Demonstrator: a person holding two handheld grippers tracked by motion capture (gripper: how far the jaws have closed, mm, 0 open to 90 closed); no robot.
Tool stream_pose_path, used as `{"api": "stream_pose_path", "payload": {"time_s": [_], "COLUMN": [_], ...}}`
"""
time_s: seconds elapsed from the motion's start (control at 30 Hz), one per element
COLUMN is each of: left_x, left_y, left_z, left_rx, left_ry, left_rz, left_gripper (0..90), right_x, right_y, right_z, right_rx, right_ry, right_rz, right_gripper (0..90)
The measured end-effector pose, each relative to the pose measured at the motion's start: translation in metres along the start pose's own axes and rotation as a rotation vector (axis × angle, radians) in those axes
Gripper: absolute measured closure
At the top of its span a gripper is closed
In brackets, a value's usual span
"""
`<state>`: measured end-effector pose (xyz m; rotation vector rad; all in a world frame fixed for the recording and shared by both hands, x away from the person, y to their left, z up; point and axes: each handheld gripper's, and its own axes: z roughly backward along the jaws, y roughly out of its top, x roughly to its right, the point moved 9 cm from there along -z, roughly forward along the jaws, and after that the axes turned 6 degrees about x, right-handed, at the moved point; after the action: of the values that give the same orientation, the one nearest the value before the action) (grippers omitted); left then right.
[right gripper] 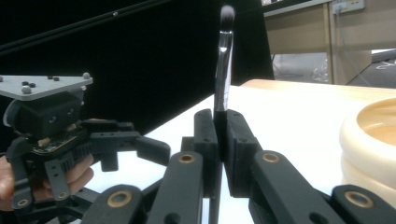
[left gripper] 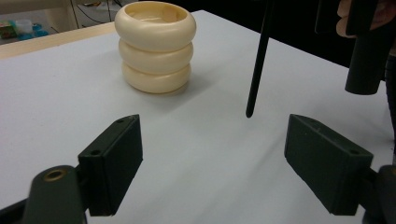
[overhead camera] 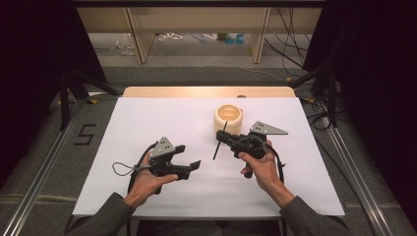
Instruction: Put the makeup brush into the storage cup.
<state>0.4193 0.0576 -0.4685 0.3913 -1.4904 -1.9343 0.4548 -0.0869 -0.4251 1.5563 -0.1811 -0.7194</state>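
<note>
A slim black brush point(overhead camera: 217, 150) with a silver ferrule and dark bristles point(right gripper: 223, 60) stands nearly upright in my right gripper point(overhead camera: 222, 136), which is shut on its handle point(right gripper: 222, 135). The handle's lower tip point(left gripper: 259, 60) hangs just above the white table. A cream ribbed holder point(overhead camera: 228, 118) of three stacked rings stands right behind that gripper, with its mouth open at the top point(left gripper: 155, 46). My left gripper point(overhead camera: 191, 156) is at the front left, jaws wide open with nothing between them point(left gripper: 212, 158), pointing toward the brush and the holder.
The white board point(overhead camera: 147, 118) covers a wooden table. Dark curtains and metal rails flank both sides. Shelving and cables stand on the floor beyond the far edge. The holder's rim point(right gripper: 369, 135) lies close to the right gripper's right side.
</note>
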Motion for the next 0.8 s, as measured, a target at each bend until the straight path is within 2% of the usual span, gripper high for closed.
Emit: {"api": "stream_pose_path", "payload": {"time_s": [0.03,0.13,0.17,0.2,0.23,0.3,0.37,0.4,0.5,0.53,0.63,0.73,0.8], "left_x": [-0.001,-0.002,-0.002,-0.002,-0.003,-0.004,-0.005,-0.006,-0.006,-0.005,-0.006,-0.007,-0.008], "left_y": [0.000,-0.001,-0.001,-0.001,-0.001,-0.001,-0.003,-0.003,-0.004,-0.004,-0.004,-0.005,-0.005], "left_z": [0.001,0.001,0.002,0.002,0.003,0.004,0.005,0.005,0.007,0.007,0.008,0.008,0.009], "left_rx": [-0.002,-0.003,-0.003,-0.001,-0.005,-0.005,-0.007,-0.008,-0.011,-0.009,-0.010,-0.011,-0.010], "left_ry": [0.000,0.004,0.004,-0.002,0.009,0.011,0.013,0.014,0.017,0.017,0.018,0.024,0.026], "left_rz": [-0.017,-0.003,-0.009,-0.010,0.000,-0.012,0.000,-0.012,-0.017,-0.007,-0.015,0.000,0.002], "left_gripper": [18.8,18.8,18.8,18.8,18.8,18.4,18.4,18.4,18.4,18.3,18.1,18.0,18.0], "right_x": [0.002,0.005,0.007,0.007,0.010,0.012,0.015,0.021,0.023,0.025,0.032,0.034,0.036], "right_y": [0.001,0.003,0.004,0.005,0.006,0.008,0.011,0.013,0.015,0.016,0.020,0.023,0.024], "right_z": [0.001,0.002,0.002,0.003,0.003,0.003,0.004,0.005,0.004,0.004,0.005,0.005,0.004], "right_rx": [0.002,0.000,0.003,-0.001,-0.001,-0.009,-0.007,-0.021,-0.011,-0.009,-0.026,-0.022,-0.013], "right_ry": [-0.004,-0.015,-0.020,-0.020,-0.027,-0.032,-0.040,-0.059,-0.056,-0.063,-0.081,-0.080,-0.083], "right_rz": [0.003,0.011,0.025,0.020,0.029,0.037,0.038,0.057,0.046,0.055,0.062,0.048,0.056], "right_gripper": [85.4,85.4,85.4,85.4,85.4,85.4,85.4,85.4,85.4,85.4,85.4,85.4,85.4]}}
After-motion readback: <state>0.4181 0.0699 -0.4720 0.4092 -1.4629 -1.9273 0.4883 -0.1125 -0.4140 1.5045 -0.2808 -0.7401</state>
